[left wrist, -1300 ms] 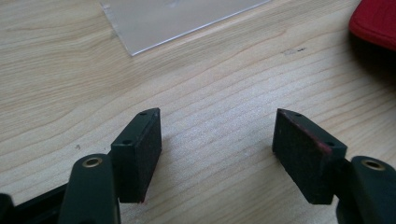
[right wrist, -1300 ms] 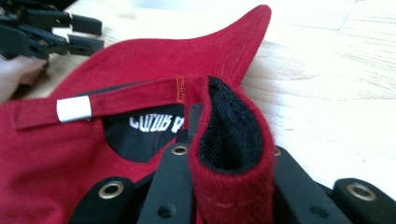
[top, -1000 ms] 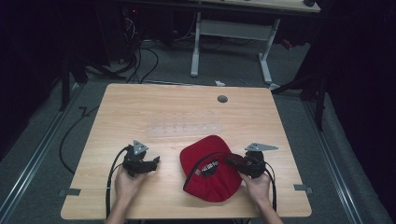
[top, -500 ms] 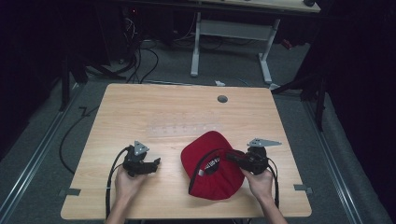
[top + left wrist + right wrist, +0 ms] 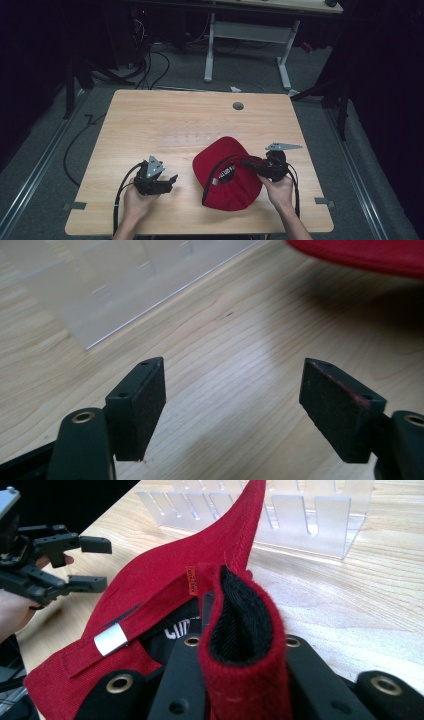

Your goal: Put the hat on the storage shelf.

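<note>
Cap (image 5: 230,177) — red, underside up, sits on the near-right part of the table (image 5: 150,115), just in front of the clear acrylic rack (image 5: 187,140). Your right gripper (image 5: 250,164) is clamped on the cap's rear edge; in the right gripper view the red fabric with its black lining is pinched between the jaws, folded upright, with a white tag (image 5: 111,639) on the strap to the left of the fold. Your left gripper (image 5: 170,182) is to the left of the cap, near it but apart, jaws released with nothing between them — the left gripper view has bare wood between the pads (image 5: 142,407) and the cap's red edge (image 5: 360,255) ahead.
</note>
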Demonstrator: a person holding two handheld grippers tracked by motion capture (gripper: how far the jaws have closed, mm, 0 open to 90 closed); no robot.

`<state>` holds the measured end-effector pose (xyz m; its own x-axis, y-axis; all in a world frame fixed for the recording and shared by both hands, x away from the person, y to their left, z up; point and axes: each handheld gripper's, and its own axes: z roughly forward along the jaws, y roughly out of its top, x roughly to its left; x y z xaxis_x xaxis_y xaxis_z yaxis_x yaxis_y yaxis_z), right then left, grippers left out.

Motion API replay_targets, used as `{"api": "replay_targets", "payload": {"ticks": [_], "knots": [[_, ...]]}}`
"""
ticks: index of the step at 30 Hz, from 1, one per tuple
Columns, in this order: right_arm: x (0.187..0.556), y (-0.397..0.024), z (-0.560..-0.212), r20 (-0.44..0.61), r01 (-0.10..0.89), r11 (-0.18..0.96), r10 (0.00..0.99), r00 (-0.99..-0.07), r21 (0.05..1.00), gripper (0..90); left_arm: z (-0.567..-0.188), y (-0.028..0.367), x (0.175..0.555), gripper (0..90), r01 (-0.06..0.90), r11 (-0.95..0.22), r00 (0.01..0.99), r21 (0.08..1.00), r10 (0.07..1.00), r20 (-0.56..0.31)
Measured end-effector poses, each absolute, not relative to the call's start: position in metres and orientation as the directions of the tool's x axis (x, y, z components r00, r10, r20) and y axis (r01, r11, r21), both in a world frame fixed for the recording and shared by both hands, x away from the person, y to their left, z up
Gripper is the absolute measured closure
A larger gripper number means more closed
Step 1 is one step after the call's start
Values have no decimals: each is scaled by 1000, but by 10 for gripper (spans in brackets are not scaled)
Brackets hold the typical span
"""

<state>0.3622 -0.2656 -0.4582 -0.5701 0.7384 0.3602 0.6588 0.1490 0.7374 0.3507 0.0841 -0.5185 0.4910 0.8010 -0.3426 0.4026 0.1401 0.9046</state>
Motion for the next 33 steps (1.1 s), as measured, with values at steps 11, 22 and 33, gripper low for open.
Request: {"api": "replay_targets", "payload": {"ticks": [11,22,33], "knots": [[372,-261,-453,393,680,141,725,-566,719,835,-503,60,340,231,378,96,587,921,744,-319],[381,-259,-446,437,710,139,702,-563,690,834,-501,32,336,210,355,4,636,935,731,-245],[391,-246,-439,426,723,190,698,-575,664,833,-493,26,331,205,308,-12,660,951,723,-204]]}}
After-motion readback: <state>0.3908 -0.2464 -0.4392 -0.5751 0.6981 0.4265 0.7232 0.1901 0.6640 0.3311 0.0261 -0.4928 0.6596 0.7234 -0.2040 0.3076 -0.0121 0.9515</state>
